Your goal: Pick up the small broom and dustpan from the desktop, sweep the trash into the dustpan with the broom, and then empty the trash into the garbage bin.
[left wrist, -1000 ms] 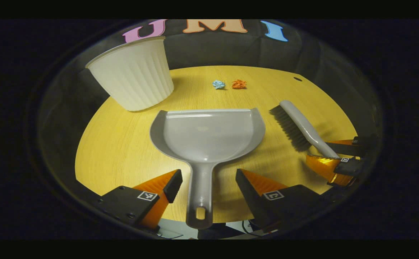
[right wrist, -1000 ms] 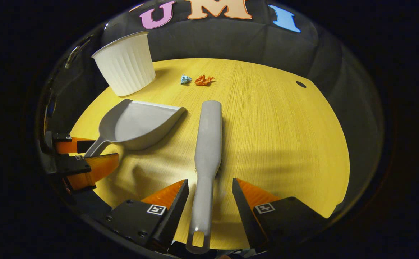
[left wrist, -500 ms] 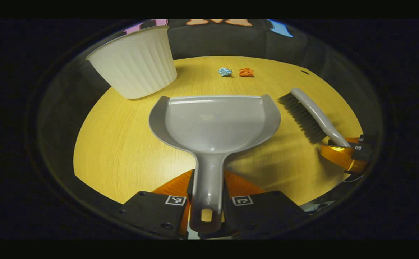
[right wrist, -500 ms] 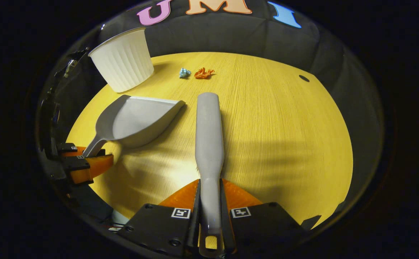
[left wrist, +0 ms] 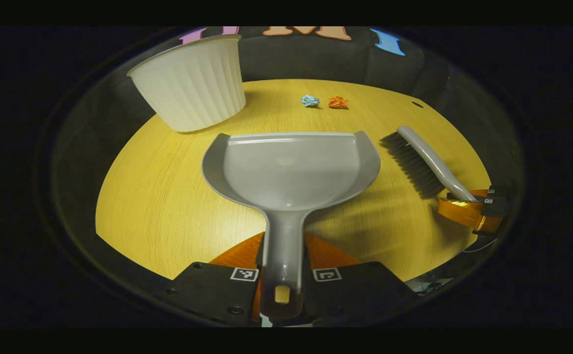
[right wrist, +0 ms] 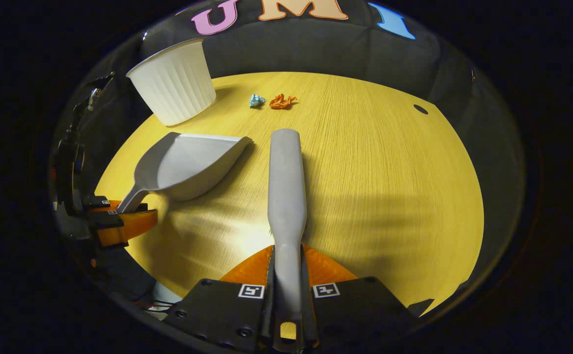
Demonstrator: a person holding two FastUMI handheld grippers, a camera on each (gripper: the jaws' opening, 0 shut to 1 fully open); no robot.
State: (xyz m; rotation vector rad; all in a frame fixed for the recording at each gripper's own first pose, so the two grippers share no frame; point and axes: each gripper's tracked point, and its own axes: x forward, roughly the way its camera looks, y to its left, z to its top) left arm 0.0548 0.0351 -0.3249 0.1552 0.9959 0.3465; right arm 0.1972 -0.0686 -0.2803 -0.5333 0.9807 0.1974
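Left gripper view puts your left gripper (left wrist: 282,255) at the bottom, both fingers pressed against the handle of the grey dustpan (left wrist: 291,167), whose pan spreads out ahead over the yellow desktop (left wrist: 158,196). The white ribbed garbage bin (left wrist: 193,81) stands beyond the pan to its left. Two bits of trash, a blue paper scrap (left wrist: 309,101) and an orange paper scrap (left wrist: 338,102), lie side by side near the desktop's far edge, well apart from the pan's lip. In the right gripper view, your right gripper (right wrist: 286,265) is clamped on the handle of the broom (right wrist: 286,177), which points straight ahead, just right of the dustpan and short of the scraps.
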